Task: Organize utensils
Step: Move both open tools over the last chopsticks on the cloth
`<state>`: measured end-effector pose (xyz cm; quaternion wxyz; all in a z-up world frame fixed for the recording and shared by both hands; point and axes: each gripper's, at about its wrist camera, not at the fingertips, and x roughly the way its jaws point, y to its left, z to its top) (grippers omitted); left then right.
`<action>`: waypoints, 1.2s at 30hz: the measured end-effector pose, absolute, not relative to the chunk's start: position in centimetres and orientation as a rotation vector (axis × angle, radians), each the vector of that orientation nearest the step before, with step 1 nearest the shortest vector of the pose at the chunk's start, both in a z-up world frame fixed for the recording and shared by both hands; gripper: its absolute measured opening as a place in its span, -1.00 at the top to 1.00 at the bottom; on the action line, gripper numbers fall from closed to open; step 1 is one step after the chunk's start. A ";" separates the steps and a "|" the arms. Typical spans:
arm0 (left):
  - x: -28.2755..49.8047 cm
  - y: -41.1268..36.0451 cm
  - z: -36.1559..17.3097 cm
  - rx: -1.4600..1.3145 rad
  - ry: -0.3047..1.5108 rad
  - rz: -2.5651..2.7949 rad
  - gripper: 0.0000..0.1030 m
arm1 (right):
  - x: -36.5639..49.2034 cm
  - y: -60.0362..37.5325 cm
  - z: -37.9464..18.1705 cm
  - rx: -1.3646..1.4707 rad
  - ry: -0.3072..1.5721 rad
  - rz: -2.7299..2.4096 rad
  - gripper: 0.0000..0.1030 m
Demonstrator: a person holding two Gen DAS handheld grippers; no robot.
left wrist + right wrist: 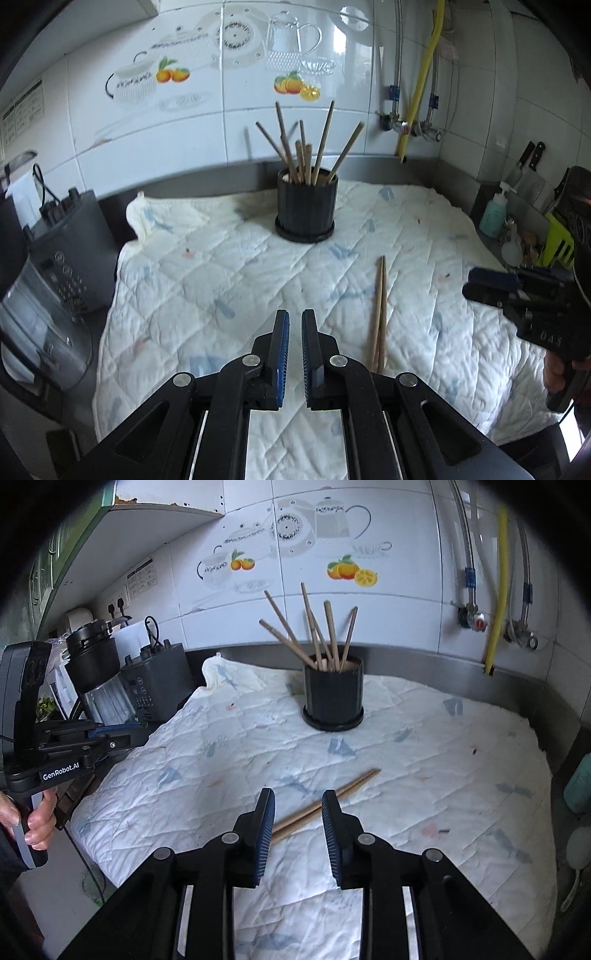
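Note:
Two wooden chopsticks [379,310] [354,785] lie side by side on the white quilted cloth [221,266] [424,812]. Behind them a black ribbed holder [306,206] [332,698] stands upright with several chopsticks [306,151] [325,638] sticking out of it. My left gripper [294,317] is shut with nothing between its pads, hovering over the cloth left of the loose pair. My right gripper [298,797] is open; the near end of the pair shows between its fingers without touching the pads. Each gripper also shows in the other's view, the right gripper [480,286] and the left gripper [140,731].
A grey kitchen appliance [62,258] [155,686] stands off the cloth's left edge. At the right sit a teal soap bottle [493,214] and a knife rack [532,177]. Pipes and a yellow hose [421,85] [498,590] run down the tiled wall.

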<state>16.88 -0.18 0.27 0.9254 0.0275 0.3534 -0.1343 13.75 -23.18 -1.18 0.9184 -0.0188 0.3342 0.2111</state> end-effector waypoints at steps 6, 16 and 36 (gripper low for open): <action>15.7 1.9 -1.9 -0.009 0.751 -0.245 0.85 | 11.8 -20.3 -5.5 -0.046 0.763 0.477 0.37; 15.3 4.0 -4.0 -0.069 0.778 -0.238 0.85 | 11.4 -16.6 -8.6 -0.096 0.767 0.433 0.27; 15.2 4.4 -7.1 -0.135 0.813 -0.269 0.85 | 11.1 -16.4 -10.4 -0.134 0.684 0.207 0.27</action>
